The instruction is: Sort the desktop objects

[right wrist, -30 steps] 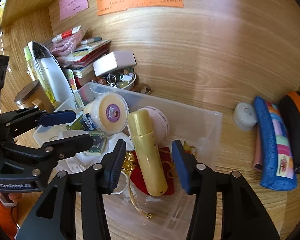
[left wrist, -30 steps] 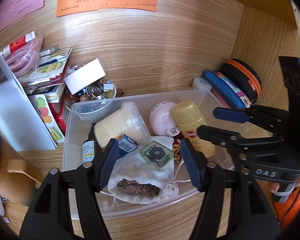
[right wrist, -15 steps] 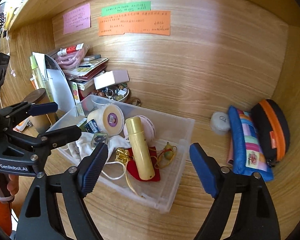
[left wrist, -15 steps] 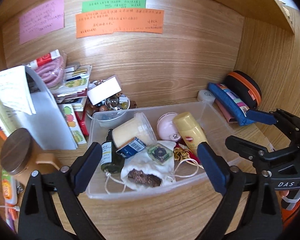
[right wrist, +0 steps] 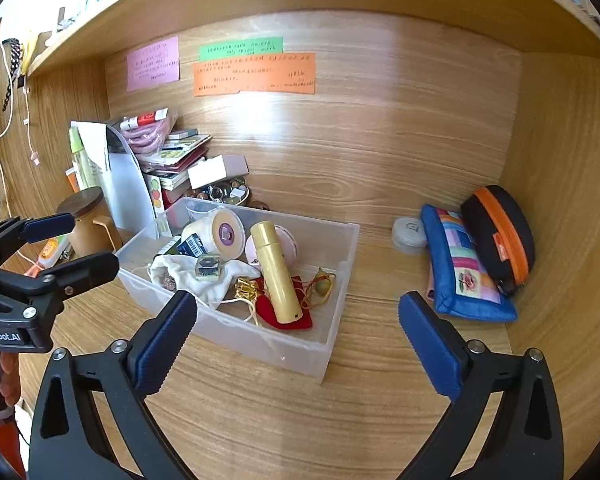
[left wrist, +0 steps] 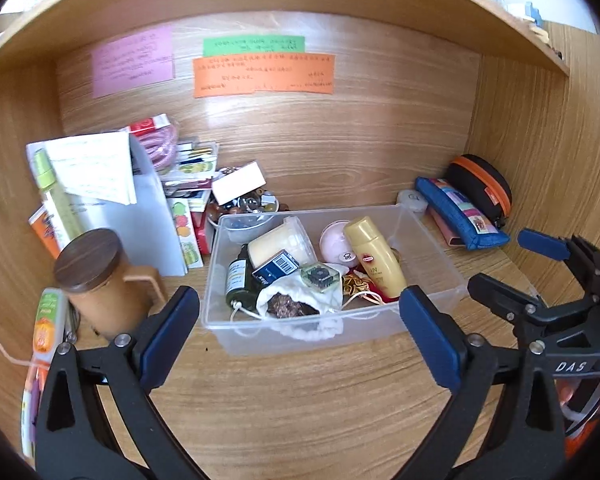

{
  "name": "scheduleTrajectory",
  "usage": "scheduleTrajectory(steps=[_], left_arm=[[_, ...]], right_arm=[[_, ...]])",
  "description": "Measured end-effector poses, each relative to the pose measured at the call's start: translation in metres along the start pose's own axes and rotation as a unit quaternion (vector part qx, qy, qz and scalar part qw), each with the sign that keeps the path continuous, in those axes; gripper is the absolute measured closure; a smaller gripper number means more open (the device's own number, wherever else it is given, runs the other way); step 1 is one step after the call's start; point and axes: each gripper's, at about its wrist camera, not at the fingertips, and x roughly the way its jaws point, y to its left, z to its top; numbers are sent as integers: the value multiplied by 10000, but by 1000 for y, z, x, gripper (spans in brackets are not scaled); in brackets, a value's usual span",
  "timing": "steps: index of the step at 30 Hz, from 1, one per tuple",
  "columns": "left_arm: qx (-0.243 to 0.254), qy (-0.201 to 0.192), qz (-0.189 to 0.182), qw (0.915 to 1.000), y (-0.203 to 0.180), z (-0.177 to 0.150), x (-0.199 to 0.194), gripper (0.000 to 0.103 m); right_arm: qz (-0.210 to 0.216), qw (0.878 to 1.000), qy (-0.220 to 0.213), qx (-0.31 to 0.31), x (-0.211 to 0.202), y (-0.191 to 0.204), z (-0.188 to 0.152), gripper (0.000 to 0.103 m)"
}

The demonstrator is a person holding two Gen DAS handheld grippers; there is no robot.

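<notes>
Left wrist view: clear bin (left wrist: 440, 258) beyond parted jaws.

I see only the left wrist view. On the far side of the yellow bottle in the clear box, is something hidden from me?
Observer: Yes. The right wrist view shows a small green charm on a gold cord. It lies beside the yellow bottle inside the clear box.
Operator: The cream jar shows me only its side. What is on its lid?
Observer: The lid of the cream jar carries a round purple sticker.
</notes>
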Motion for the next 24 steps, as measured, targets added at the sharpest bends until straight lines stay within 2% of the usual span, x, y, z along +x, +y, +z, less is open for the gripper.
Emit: scheduleTrajectory(steps=[3, 9, 14, 24], left_arm=[[-86, -175, 62, 9998, 0, -5, -12, 2], [-80, -430, 422, 9982, -6, -16, -29, 1], [-104, -352, 415, 9985, -11, -28, -25, 1], [-24, -287, 372, 9989, -15, -36, -10, 1]], right_arm=[[-26, 9999, -94, 79, -9, 3, -5, 0], [-107, 9993, -260, 249, -25, 8, -16, 0], [-251, 9990, -289, 235, -31, 11, -25, 0], [-274, 9989, -165, 338, -29, 6, -36, 0]])
